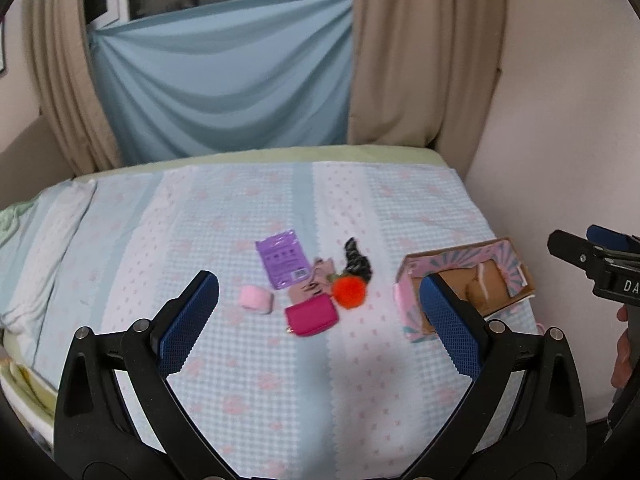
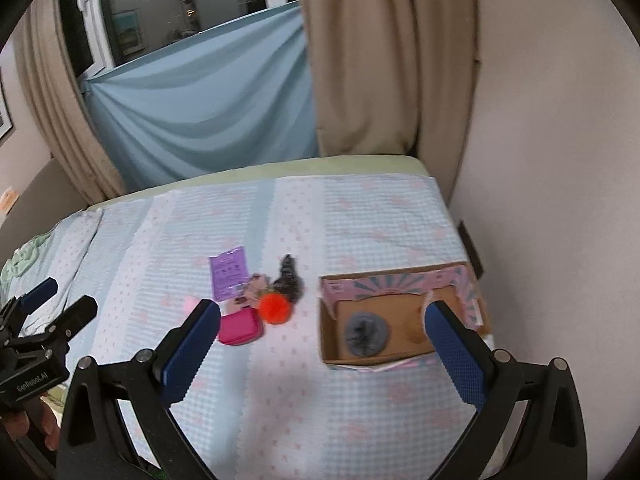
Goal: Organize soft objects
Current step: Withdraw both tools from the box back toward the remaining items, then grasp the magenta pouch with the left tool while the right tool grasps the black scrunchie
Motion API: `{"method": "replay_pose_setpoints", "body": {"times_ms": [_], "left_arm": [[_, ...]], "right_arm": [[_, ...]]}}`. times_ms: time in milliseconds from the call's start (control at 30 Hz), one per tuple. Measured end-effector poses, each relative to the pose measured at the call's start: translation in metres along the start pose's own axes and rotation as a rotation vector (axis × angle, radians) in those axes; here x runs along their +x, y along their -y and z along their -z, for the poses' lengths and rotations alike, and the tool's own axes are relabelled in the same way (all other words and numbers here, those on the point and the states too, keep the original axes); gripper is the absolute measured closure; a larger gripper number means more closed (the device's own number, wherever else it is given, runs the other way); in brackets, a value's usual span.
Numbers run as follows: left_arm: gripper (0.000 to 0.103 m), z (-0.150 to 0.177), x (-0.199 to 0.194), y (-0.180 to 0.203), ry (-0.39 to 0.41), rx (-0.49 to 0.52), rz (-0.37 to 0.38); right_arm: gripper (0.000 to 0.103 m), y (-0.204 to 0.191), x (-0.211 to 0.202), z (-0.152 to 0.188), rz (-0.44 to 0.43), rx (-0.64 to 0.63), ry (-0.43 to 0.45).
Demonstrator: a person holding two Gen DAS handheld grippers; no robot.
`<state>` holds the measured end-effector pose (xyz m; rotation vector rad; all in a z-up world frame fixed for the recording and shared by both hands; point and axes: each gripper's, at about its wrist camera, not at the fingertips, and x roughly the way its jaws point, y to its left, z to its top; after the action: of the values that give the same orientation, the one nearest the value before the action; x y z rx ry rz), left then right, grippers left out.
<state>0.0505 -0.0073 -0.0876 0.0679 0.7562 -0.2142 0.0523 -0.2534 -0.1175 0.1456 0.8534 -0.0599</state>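
Soft things lie clustered mid-bed: a purple packet (image 1: 283, 258), a pale pink roll (image 1: 256, 299), a magenta pouch (image 1: 311, 315), an orange pompom (image 1: 349, 291), a dark furry piece (image 1: 356, 260) and a beige item (image 1: 316, 280). To their right stands an open pink cardboard box (image 2: 400, 284) with a grey fluffy ball (image 2: 367, 330) inside. My left gripper (image 1: 320, 312) hovers open above the bed in front of the cluster, holding nothing. My right gripper (image 2: 324, 344) is open and empty too, between the cluster and the box.
The bed (image 1: 248, 380) has a blue-and-white checked cover with pink flowers. A wall (image 2: 560, 200) runs close along its right side. Beige curtains (image 1: 420, 60) and a blue sheet (image 1: 224, 80) hang behind the far edge. A hand (image 1: 622, 356) holds the right tool.
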Motion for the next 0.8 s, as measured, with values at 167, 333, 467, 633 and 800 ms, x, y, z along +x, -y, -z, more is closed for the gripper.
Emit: {"method": "replay_pose_setpoints", "body": {"times_ms": [167, 333, 467, 633, 800], "left_arm": [[0.003, 0.006, 0.012, -0.031, -0.031, -0.04, -0.018], [0.003, 0.011, 0.039, -0.052, -0.071, -0.095, -0.04], [0.003, 0.025, 0.079, -0.065, -0.132, -0.175, -0.047], [0.003, 0.044, 0.126, -0.068, -0.18, -0.193, -0.075], [0.003, 0.064, 0.179, -0.058, -0.223, -0.053, -0.083]], "right_arm": [[0.001, -0.033, 0.032, -0.006, -0.062, -0.024, -0.027], [0.001, -0.057, 0.072, -0.015, -0.101, -0.092, -0.068], [0.001, -0.066, 0.116, -0.026, -0.138, -0.132, -0.114], [0.001, -0.071, 0.177, -0.035, -0.169, -0.202, -0.174], [0.001, -0.073, 0.231, -0.038, -0.167, -0.219, -0.226]]}}
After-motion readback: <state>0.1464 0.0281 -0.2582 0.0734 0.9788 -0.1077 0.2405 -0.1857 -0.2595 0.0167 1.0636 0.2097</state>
